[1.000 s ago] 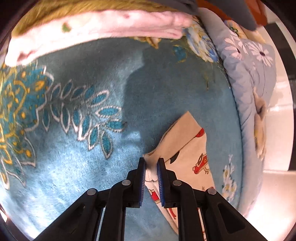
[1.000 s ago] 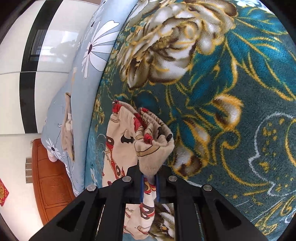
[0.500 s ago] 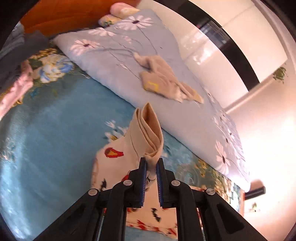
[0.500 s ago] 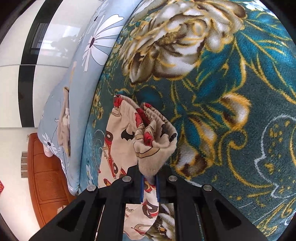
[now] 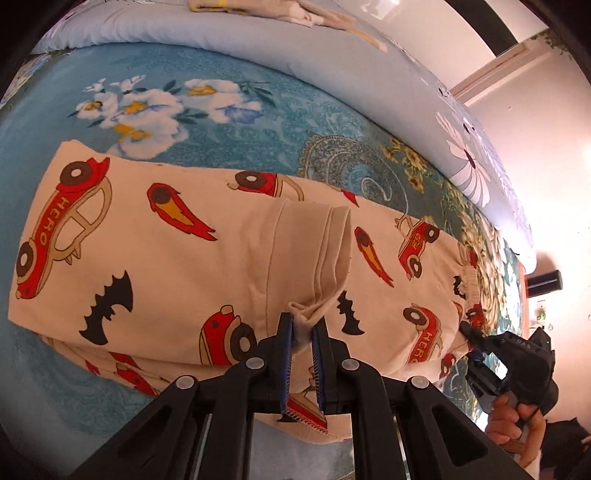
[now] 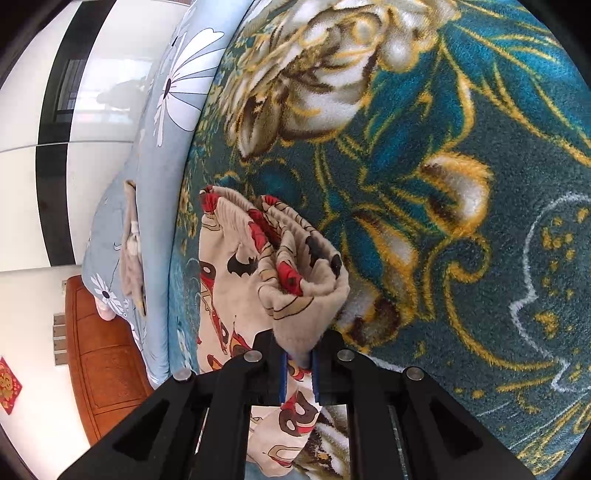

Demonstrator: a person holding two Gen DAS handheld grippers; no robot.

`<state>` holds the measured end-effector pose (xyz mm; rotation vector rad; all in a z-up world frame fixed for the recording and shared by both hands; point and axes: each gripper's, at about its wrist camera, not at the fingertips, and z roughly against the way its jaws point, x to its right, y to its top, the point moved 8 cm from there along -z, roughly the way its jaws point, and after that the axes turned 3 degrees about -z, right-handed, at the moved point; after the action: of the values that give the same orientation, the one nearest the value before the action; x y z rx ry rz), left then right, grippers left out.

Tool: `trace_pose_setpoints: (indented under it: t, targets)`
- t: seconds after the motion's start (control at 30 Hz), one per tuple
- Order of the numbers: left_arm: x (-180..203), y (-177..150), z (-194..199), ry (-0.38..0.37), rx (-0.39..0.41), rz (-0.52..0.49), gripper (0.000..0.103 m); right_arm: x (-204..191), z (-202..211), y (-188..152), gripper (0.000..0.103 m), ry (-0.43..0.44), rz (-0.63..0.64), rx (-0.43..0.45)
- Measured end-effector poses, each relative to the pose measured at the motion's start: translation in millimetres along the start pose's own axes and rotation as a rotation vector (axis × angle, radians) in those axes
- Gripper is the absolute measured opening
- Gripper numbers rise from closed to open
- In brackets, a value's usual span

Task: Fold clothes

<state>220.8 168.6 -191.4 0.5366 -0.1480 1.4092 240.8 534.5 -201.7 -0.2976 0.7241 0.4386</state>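
So your left gripper (image 5: 303, 328) is clamped on a bunched fold of the cream pyjama pants (image 5: 166, 258), the ones with the red cars and black bat shapes. The blue pads (image 5: 286, 354) are nearly together with just the fabric pinched between them, right at a plain cuff-like band that stands up in a little ridge from the rest of the cloth. The pants are spread flat along the teal floral blanket (image 5: 229, 122), lying lengthwise beside the edge where the blanket meets the pale blue daisy-print quilt (image 5: 369, 62). There's a small beige garment (image 5: 295, 11) lying on that quilt, well apart from the pants.

Your right gripper (image 6: 297, 360) is pinching too: it's squeezed on a gathered wad of the same pants at the other end, where the ruffled elastic-looking band with red bits bunches up above the jaws. From the left camera you can see that right gripper at the far end of the pants, with your hand (image 5: 513, 424) wrapped around its handle. Under it the blanket shows big gold-and-white flowers on dark teal. Past the quilt edge there's an orange-brown wooden panel (image 6: 107, 354) and white wall.
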Motion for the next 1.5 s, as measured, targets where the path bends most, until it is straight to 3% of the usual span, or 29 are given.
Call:
trace_pose_setpoints:
  t: [0.13, 0.2, 0.27, 0.3, 0.47, 0.6, 0.67, 0.8, 0.87, 0.93, 1.0, 1.13, 1.27, 1.4, 1.5]
  targets:
    - [9, -9, -10, -0.029, -0.036, -0.068, 0.015, 0, 1, -1, 0.011, 0.003, -0.018, -0.003]
    - [10, -15, -13, -0.102, -0.089, -0.027, 0.021, 0, 1, 0, 0.011, 0.0, -0.022, -0.005]
    - [11, -20, -14, -0.186, -0.152, 0.029, 0.035, 0, 2, -1, 0.011, -0.006, -0.024, -0.002]
    - [11, -19, -12, -0.201, -0.157, 0.04, 0.035, 0, 2, -1, 0.011, -0.01, -0.026, 0.001]
    - [-2, 4, 12, -0.165, 0.009, 0.059, 0.035, -4, 8, -5, 0.011, -0.036, -0.014, 0.018]
    - [-32, 12, 4, -0.117, 0.012, 0.174, 0.035, -14, 15, -8, 0.011, -0.05, 0.024, 0.041]
    - [-40, 10, -7, -0.064, -0.021, 0.174, 0.035, -21, 19, -10, 0.011, -0.054, 0.049, 0.048]
    - [-29, 7, -19, 0.06, -0.046, -0.001, 0.035, -45, 28, -16, 0.011, -0.082, 0.133, 0.081]
    - [-23, 4, -20, 0.129, -0.044, -0.103, 0.035, -63, 31, -22, 0.01, -0.143, 0.228, 0.115]
    - [-24, 4, -16, 0.124, -0.039, -0.116, 0.036, -84, 33, -31, 0.01, -0.185, 0.331, 0.141]
    - [-35, 13, -2, 0.045, 0.0, -0.013, 0.036, -110, 30, -45, 0.009, -0.181, 0.415, 0.146]
    - [-80, 20, 45, -0.087, 0.164, 0.268, 0.036, -172, 10, -91, 0.009, -0.139, 0.595, 0.121]
    - [-127, 22, 95, -0.304, 0.274, 0.517, 0.036, -229, -13, -154, 0.009, -0.061, 0.802, 0.07]
    - [-174, 20, 139, -0.326, 0.404, 0.604, 0.04, -273, -44, -234, 0.008, 0.019, 1.023, -0.003]
    - [-188, 18, 151, -0.405, 0.454, 0.639, 0.046, -265, -86, -295, 0.008, -0.019, 1.171, -0.117]
